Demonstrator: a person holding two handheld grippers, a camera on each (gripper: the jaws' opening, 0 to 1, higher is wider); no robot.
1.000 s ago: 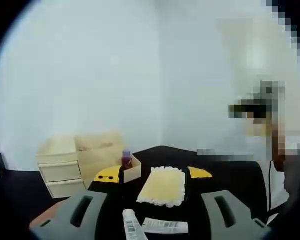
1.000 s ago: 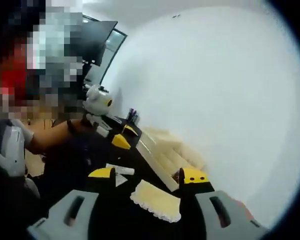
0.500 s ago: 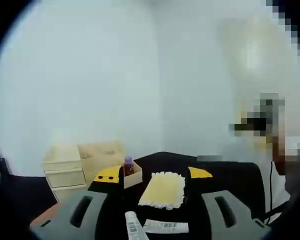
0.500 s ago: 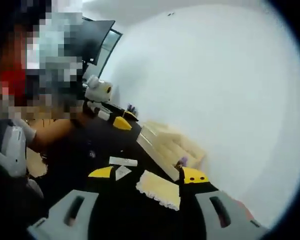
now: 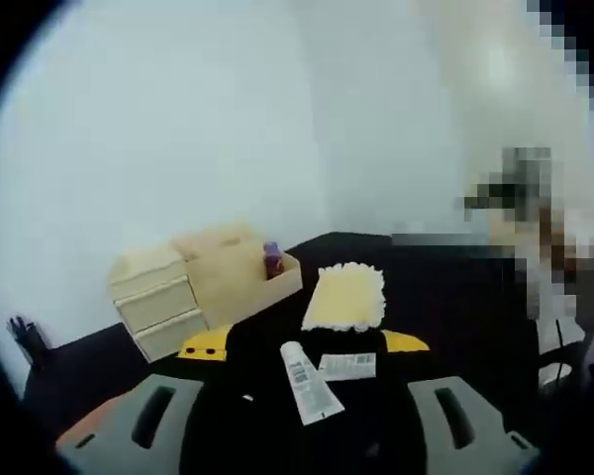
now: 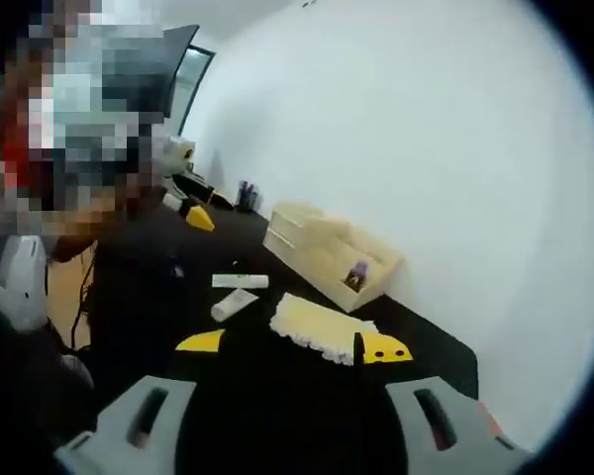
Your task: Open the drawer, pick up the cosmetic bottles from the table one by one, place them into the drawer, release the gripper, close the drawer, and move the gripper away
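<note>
1. The left gripper (image 5: pixel 304 343) is held wide open over the black table (image 5: pixel 445 297), with nothing between its yellow-tipped jaws.
2. One white cosmetic tube (image 5: pixel 309 380) lies directly ahead, inside the jaw gap, its long axis running roughly along the jaws.
3. One flat white sachet (image 5: pixel 347 366) lies touching or just beside the tube, toward the right jaw.
4. One yellow frilled cloth (image 5: pixel 346 296) lies farther ahead.
5. Beyond, to the left, one wooden drawer unit (image 5: pixel 193 287) stands with one drawer pulled out; one purple-capped bottle (image 5: pixel 272 260) stands in it.
6. The right gripper (image 6: pixel 289 344) is likewise wide open and empty; the tube (image 6: pixel 234 304) lies well ahead of its left jaw, so the left gripper is judged nearer.
</note>
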